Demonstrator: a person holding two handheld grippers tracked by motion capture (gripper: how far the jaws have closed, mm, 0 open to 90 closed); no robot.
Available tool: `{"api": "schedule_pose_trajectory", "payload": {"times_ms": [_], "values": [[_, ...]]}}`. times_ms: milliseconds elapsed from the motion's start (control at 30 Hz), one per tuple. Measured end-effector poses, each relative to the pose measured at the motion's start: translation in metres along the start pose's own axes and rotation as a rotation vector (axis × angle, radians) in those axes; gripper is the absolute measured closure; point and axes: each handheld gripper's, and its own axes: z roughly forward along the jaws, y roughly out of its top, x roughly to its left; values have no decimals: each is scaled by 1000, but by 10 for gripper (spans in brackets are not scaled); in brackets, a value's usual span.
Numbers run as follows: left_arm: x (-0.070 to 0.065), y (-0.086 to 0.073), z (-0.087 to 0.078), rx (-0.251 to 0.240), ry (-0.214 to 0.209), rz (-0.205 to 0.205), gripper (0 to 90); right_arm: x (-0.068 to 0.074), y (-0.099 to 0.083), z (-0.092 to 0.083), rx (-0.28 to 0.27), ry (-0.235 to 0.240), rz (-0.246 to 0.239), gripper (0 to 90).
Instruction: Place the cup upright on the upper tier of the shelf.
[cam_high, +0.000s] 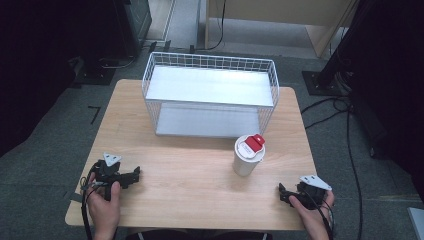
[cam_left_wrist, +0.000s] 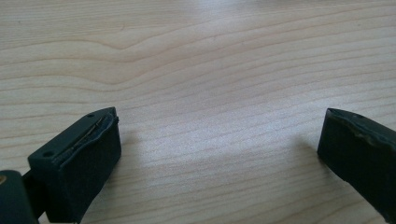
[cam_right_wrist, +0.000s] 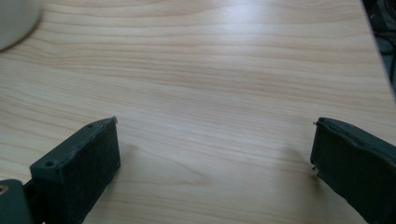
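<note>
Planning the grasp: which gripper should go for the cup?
Right, most likely. The right gripper rests near the table's front right corner, with the cup just ahead and to its left. The left gripper sits across the table. Both are open and hold nothing.

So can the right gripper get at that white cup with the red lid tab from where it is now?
Probably yes. The right gripper is open, and bare table lies between it and the white cup.

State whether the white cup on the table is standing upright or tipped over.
Upright: the cup stands on its base on the table, lid facing up.
</note>
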Motion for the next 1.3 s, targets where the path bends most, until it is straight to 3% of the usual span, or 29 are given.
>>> {"api": "schedule_pose_trajectory", "payload": {"times_ms": [167,367,567,967,1300], "values": [[0,0,0,0,0,0,0,21,6,2,-16,51,-35,13],[0,0,0,0,0,0,0,37,13,7,-47,109,-43,13],[0,0,0,-1,0,0,0,60,19,12,-59,158,-97,13],[0,0,0,0,0,0,0,91,36,19,-83,236,-117,13],[0,0,0,-1,0,-1,0,108,44,20,-119,262,-97,17]]}}
